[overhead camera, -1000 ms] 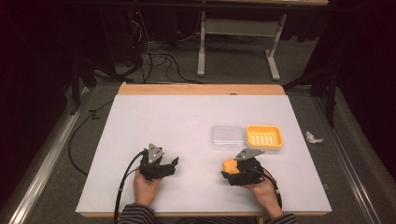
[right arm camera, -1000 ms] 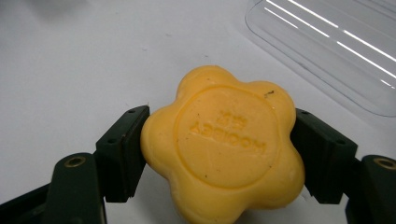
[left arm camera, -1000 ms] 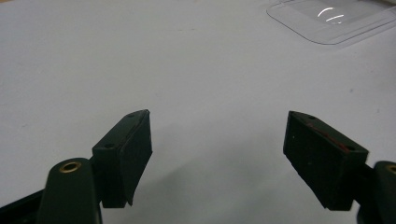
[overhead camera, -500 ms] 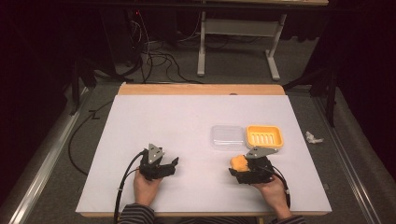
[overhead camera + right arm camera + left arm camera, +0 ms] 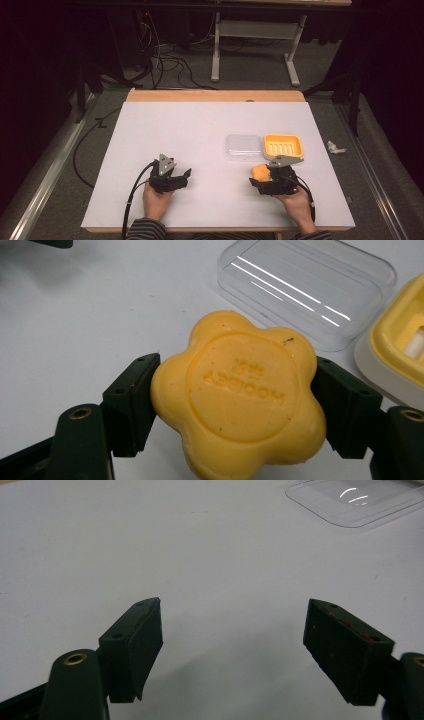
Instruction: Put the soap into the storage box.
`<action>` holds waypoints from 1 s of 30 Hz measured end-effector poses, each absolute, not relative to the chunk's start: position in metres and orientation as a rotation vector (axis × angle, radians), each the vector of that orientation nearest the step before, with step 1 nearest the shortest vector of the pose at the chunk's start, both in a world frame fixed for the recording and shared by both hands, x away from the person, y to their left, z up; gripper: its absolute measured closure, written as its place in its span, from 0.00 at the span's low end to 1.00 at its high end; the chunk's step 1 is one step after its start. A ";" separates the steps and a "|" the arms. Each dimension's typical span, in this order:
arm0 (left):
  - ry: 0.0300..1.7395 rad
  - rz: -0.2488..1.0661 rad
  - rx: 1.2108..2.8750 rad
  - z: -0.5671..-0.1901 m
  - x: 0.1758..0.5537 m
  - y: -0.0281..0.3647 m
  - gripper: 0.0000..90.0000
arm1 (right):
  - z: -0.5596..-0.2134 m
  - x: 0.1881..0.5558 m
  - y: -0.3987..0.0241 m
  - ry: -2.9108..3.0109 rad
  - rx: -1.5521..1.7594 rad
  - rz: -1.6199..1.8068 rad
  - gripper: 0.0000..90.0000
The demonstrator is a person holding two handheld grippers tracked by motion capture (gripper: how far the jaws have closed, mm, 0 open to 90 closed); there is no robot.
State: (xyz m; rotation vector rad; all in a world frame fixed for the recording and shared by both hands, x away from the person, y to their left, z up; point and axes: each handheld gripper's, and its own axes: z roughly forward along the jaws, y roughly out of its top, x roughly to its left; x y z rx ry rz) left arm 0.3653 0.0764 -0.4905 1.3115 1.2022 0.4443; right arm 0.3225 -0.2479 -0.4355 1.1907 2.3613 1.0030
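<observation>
The right gripper (image 5: 235, 405) is clamped on a flower-shaped orange soap bar (image 5: 239, 396), one jaw pressed against each side of the bar. In the high view the soap bar (image 5: 260, 173) sits in that gripper (image 5: 260, 176) near the table's front edge, just short of the yellow soap dish (image 5: 283, 146). Whether the bar rests on the white table (image 5: 200, 130) or is lifted clear of it cannot be determined from these views.

The left gripper (image 5: 232, 645) has its jaws spread wide with nothing between them. It rests low over bare table surface at the person's left (image 5: 172, 176), well apart from the soap.

Progress, as a judgement: the bar has been grasped securely; placement remains. The soap dish (image 5: 400, 347) stands open and empty, showing its ribbed floor. Its clear plastic lid (image 5: 307, 287) lies flat on the table just beside it, on the side toward the left gripper. The remaining steps are probably to set the bar into the dish and then fit the lid.

Markings: the soap's top face carries a raised circular border enclosing embossed lettering. It appears upside down in the right gripper view and is too shallow to read with confidence. No other label or brand is legible.
</observation>
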 end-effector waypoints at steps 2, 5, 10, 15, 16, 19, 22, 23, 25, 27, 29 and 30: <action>1.200 0.445 1.312 -0.490 0.365 0.076 0.27 | -0.431 0.321 -0.251 2.349 1.189 1.006 0.30; 1.201 0.446 1.310 -0.490 0.365 0.076 0.27 | -0.429 0.321 -0.254 2.344 1.194 1.003 0.30; 1.200 0.445 1.310 -0.490 0.365 0.076 0.27 | -0.424 0.321 -0.259 2.334 1.190 0.998 0.30; 1.198 0.447 1.309 -0.490 0.365 0.076 0.27 | -0.417 0.321 -0.264 2.326 1.185 0.978 0.30; 1.197 0.446 1.309 -0.490 0.365 0.076 0.27 | -0.416 0.321 -0.264 2.325 1.183 0.980 0.30; 1.198 0.445 1.309 -0.490 0.365 0.076 0.27 | -0.413 0.321 -0.266 2.321 1.185 0.970 0.30; 1.197 0.445 1.309 -0.490 0.365 0.076 0.27 | -0.411 0.321 -0.267 2.310 1.182 0.982 0.30; 1.196 0.446 1.310 -0.490 0.365 0.076 0.27 | -0.411 0.321 -0.267 2.308 1.183 0.981 0.30; 1.195 0.448 1.311 -0.490 0.364 0.076 0.27 | -0.409 0.321 -0.269 2.304 1.189 0.978 0.30; 1.195 0.448 1.312 -0.490 0.364 0.076 0.27 | -0.409 0.321 -0.270 2.301 1.189 0.976 0.30; 1.195 0.448 1.313 -0.490 0.364 0.076 0.27 | -0.408 0.321 -0.271 2.300 1.189 0.972 0.30; 1.196 0.446 1.310 -0.490 0.365 0.076 0.27 | -0.407 0.321 -0.271 2.297 1.189 0.975 0.30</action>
